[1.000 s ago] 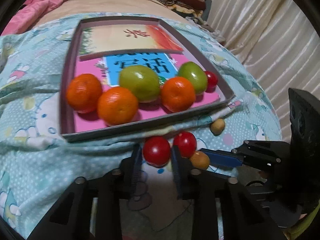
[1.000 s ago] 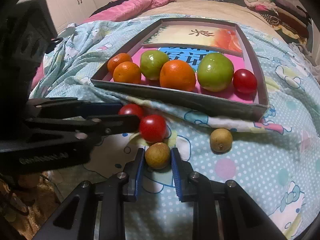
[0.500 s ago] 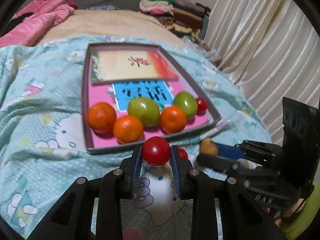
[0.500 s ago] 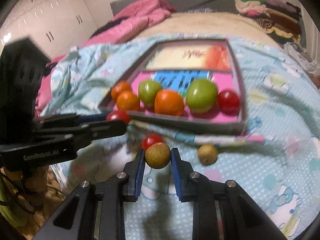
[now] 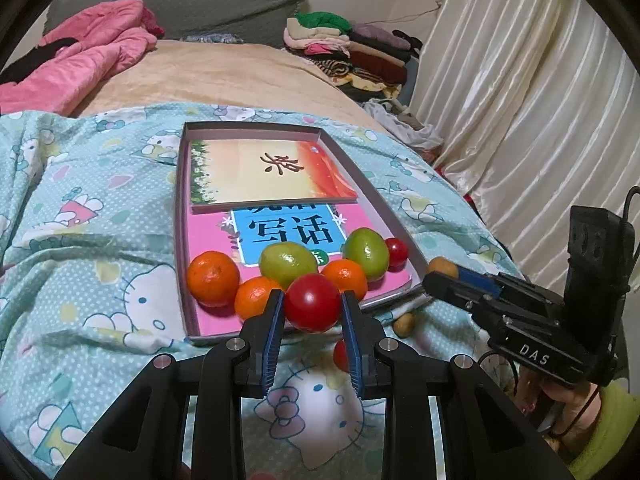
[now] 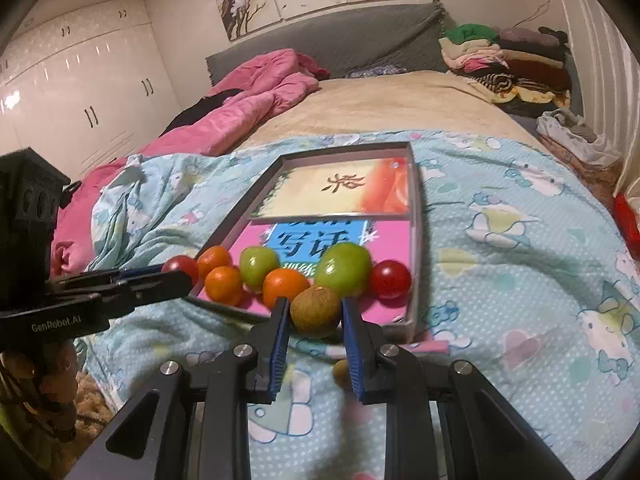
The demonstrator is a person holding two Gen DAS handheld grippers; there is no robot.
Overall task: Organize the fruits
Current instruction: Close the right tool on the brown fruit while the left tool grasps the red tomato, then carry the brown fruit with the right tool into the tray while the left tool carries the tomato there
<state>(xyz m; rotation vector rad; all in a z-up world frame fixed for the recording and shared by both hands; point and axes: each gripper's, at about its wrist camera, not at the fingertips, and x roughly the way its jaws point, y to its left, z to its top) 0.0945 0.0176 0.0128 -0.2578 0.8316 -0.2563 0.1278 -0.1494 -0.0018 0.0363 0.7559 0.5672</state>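
My left gripper point(image 5: 313, 307) is shut on a red tomato point(image 5: 313, 302), held in the air just before the near end of the shallow grey tray point(image 5: 182, 216). My right gripper point(image 6: 314, 312) is shut on a small brown round fruit point(image 6: 315, 311), also lifted in front of the tray point(image 6: 416, 240). In the tray's near end lie three oranges point(image 5: 213, 283), two green fruits point(image 5: 287, 262) and one red tomato point(image 5: 397, 252). On the blanket below, a second red tomato point(image 5: 340, 354) and a second brown fruit point(image 5: 403, 323) lie partly hidden.
The tray rests on a light blue cartoon-print blanket point(image 5: 92, 264) on a bed, with books point(image 5: 272, 176) in its far part. A pink quilt point(image 6: 248, 108) and folded clothes point(image 6: 504, 56) lie behind. White curtains point(image 5: 520, 100) hang on the right.
Both grippers have risen from the blanket with their fruit: the left lifted the red tomato, the right lifted the brown fruit. The tray now looks farther off and lower in both views.
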